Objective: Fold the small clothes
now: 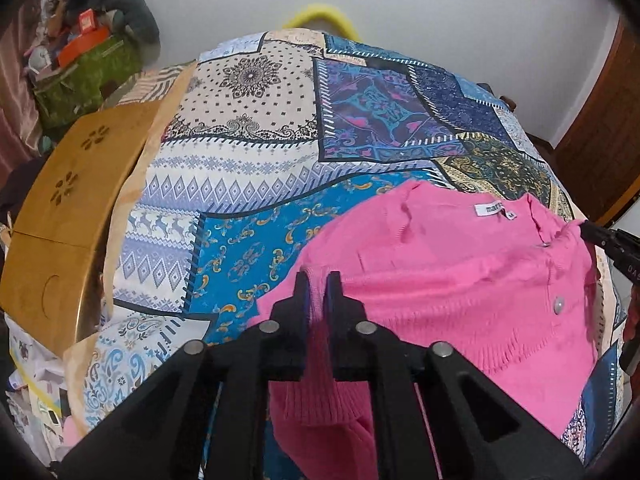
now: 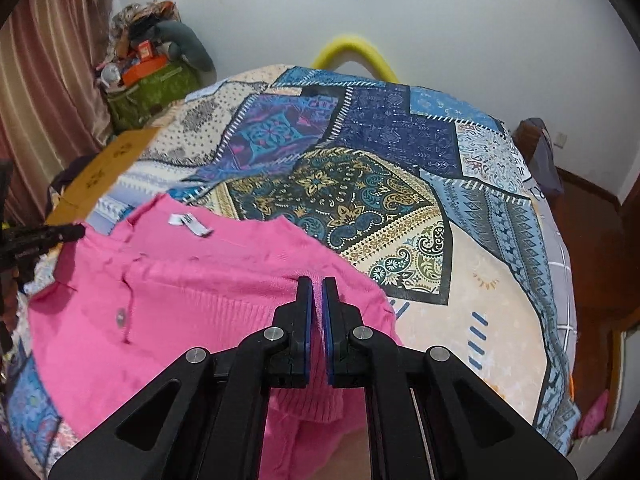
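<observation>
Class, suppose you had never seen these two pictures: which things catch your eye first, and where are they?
The bright pink knitted cardigan lies on a patchwork-print bedspread. The left gripper pinches one edge and the right gripper another. A yellow foam arch rises behind the bed's far end.

Patchwork bedspread [image 2: 360, 184] in blues and creams across the middle. Wooden board [image 1: 68, 208] with flower cut-outs at nine o'clock. Green box [image 2: 148, 96] piled with clutter at ten o'clock, beside a brown curtain [image 2: 52, 80]. Yellow foam loop [image 2: 352, 54] at twelve o'clock against the white wall [image 2: 480, 20].
</observation>
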